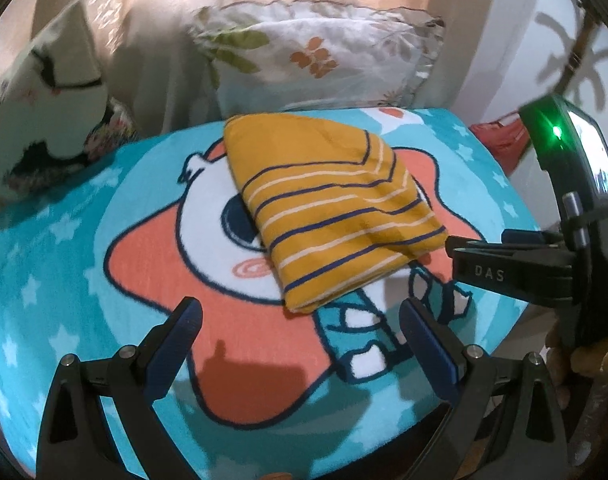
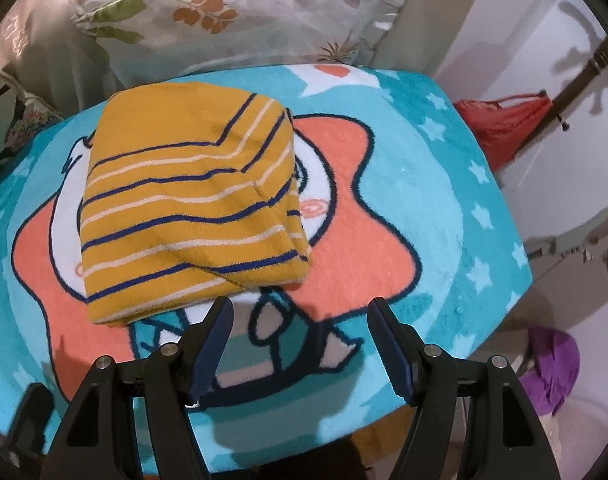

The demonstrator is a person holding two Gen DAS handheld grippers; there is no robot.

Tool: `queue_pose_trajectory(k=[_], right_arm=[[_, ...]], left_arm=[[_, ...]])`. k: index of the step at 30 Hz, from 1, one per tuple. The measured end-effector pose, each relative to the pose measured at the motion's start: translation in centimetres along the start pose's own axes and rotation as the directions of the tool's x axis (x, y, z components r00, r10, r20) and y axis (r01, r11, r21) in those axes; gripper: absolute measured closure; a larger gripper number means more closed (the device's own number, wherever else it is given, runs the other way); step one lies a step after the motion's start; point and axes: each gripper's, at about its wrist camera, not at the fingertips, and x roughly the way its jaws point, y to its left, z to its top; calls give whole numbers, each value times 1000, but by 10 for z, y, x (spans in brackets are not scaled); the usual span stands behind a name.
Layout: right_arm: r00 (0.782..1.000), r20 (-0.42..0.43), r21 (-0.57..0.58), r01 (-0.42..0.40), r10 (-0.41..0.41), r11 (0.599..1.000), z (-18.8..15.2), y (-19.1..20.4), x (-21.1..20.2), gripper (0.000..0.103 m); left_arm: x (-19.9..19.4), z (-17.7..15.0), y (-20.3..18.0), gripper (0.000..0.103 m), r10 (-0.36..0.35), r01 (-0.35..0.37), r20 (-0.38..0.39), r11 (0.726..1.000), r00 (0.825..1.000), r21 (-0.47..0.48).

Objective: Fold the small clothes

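Note:
A small mustard-yellow garment (image 1: 324,204) with navy and cream stripes lies folded into a compact rectangle on a turquoise cartoon blanket (image 1: 64,248). In the right wrist view the same folded garment (image 2: 192,200) sits left of centre on the blanket (image 2: 432,208). My left gripper (image 1: 300,316) hovers open just in front of the garment's near edge, with nothing between its fingers. My right gripper (image 2: 300,312) is open too, empty, close to the garment's near right corner. Seen from the left wrist, the right gripper (image 1: 464,256) comes in from the right beside the garment, held by a hand (image 1: 560,364).
A floral pillow (image 1: 320,56) leans against the wall behind the blanket, and a second patterned cushion (image 1: 52,112) stands at the back left. A red bag (image 2: 508,128) and a purple cloth (image 2: 552,368) lie off the blanket's right edge.

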Motion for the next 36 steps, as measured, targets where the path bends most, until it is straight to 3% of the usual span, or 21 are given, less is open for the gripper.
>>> queue_pose_trajectory(k=[7, 15, 20, 27, 36], right_arm=[[999, 35, 10, 20, -20, 1000, 2, -3, -11, 29], [996, 87, 37, -24, 21, 999, -1, -17, -12, 28], [990, 131, -28, -57, 60, 998, -7, -18, -10, 28], [970, 210, -153, -90, 122, 984, -8, -24, -4, 26], [938, 202, -163, -253, 283, 954, -7, -70, 31, 25]], left_arm=[[-2, 3, -5, 5, -31, 30, 22, 999, 999, 17], [-2, -3, 11, 5, -54, 58, 38, 992, 998, -111], [17, -9, 11, 5, -81, 75, -22, 978, 997, -196], [36, -14, -13, 5, -8, -13, -87, 972, 996, -236], [41, -18, -55, 5, 103, -127, -97, 947, 990, -296]])
